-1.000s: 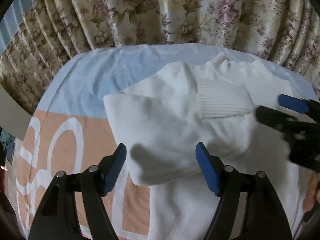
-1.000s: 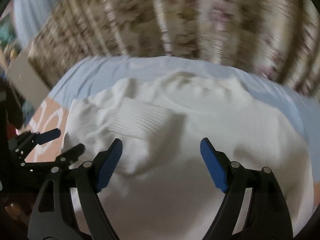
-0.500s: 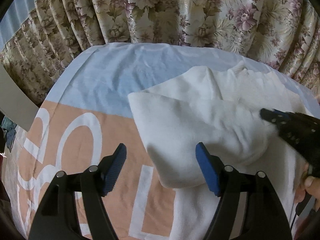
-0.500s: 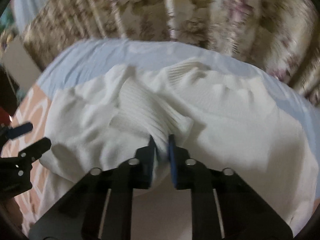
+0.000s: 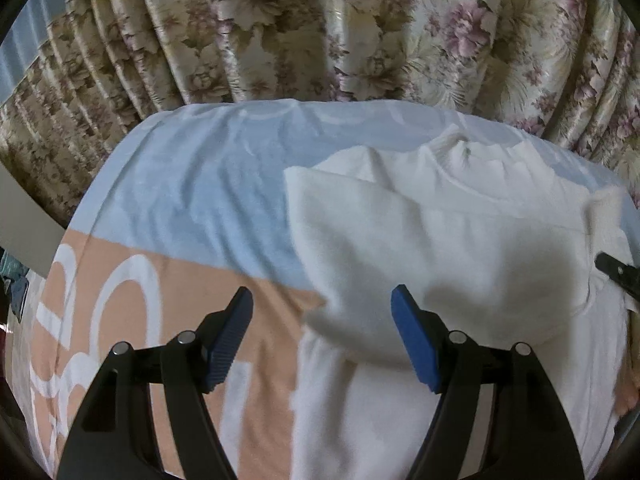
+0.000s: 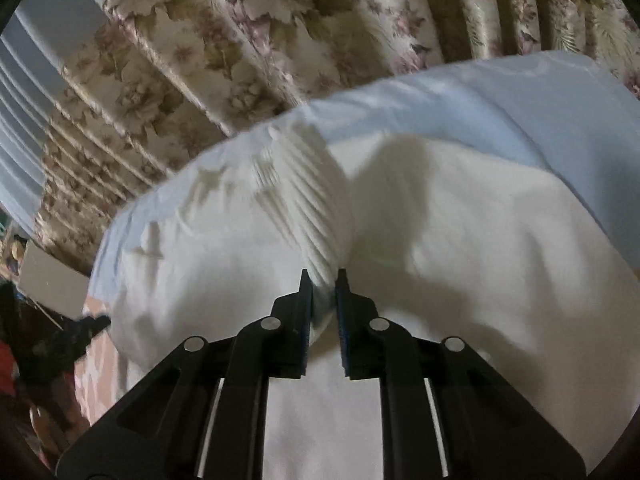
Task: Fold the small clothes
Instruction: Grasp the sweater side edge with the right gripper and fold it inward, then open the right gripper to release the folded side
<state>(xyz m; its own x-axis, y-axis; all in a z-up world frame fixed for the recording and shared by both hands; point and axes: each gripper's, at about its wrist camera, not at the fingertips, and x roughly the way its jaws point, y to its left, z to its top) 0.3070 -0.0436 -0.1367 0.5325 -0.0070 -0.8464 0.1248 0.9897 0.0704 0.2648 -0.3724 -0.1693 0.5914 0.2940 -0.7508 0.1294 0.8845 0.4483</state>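
A small white knit sweater (image 5: 440,240) lies on a cloth-covered table, its left sleeve folded across the body. My right gripper (image 6: 323,280) is shut on the ribbed cuff (image 6: 304,200) of that sleeve and holds it lifted above the sweater body (image 6: 460,248). The cuff also shows in the left wrist view (image 5: 604,212), raised at the far right, with the right gripper's tip (image 5: 616,272) under it. My left gripper (image 5: 322,308) is open and empty, low over the sweater's left edge and the cloth.
The table cloth is light blue (image 5: 192,184) at the back and peach with white letters (image 5: 120,292) in front. Floral curtains (image 5: 320,32) hang close behind the table. A pale board (image 5: 24,224) leans at the left edge.
My right gripper closed on the ribbed cuff, then lifted it up and to the right. The left gripper stayed open and drifted left, away from the sweater.
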